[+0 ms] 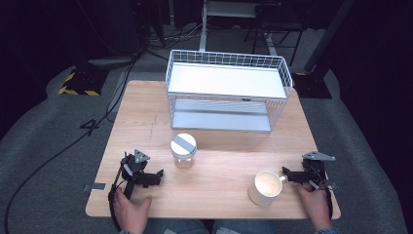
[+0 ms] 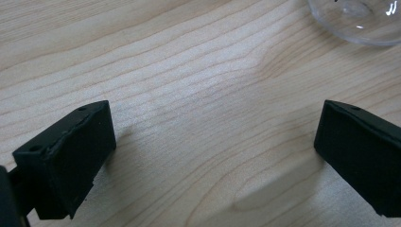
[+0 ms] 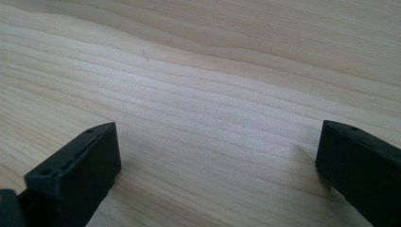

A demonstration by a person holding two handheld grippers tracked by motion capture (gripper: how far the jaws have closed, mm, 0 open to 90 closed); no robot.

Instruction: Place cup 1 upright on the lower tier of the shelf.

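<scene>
Grippers sat low on the wooden table [image 1: 214, 168], both with jaws spread wide and nothing between them. Left gripper [image 1: 155, 175] rested near the front-left corner, pointing toward the glass jar [image 1: 183, 151], which stood upright just beyond it with its white lid on; in the left gripper view the jar's clear base [image 2: 359, 21] showed at the upper right, apart from both jaws. Right gripper [image 1: 288, 175] lay just beside the white mug [image 1: 266, 187], jaws close to the mug's handle side, contact not resolvable from above; the right gripper view showed bare wood grain [image 3: 213, 94] between the jaws. White wire rack [image 1: 229, 92] with two shelves stood at the far edge, both shelves bare. Step in hand looked like the approach, with no grasp made yet on either item. Likely next: left gripper advances so the jar's body sits centred between the jaws, then closes; right does the same on the mug's handle or wall, lifting level to avoid tipping.
</scene>
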